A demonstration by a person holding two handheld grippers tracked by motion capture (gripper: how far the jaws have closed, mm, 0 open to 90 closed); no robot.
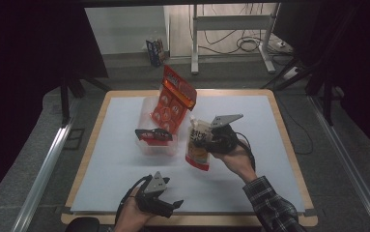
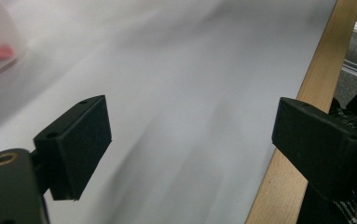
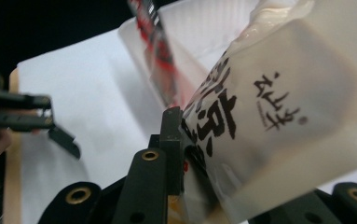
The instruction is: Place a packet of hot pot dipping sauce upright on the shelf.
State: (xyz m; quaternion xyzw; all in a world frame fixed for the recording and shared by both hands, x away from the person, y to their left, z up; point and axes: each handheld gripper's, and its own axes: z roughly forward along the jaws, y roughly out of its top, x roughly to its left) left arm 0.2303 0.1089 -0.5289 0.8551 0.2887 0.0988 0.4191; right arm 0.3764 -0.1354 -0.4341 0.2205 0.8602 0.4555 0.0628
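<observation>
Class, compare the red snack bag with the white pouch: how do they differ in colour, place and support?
The red snack bag is red-orange with round pictures; the white pouch is pale with black lettering and an orange base. The red snack bag stands in the clear plastic box; the white pouch hangs beside it. No tongs touch the red snack bag, while the right tongs grip the white pouch. Both are soft sealed packets.

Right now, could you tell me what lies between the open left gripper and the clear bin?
In the high view, only bare white table cover lies between the left gripper and the clear bin. The right gripper holds the cream pouch off to the side.
</observation>
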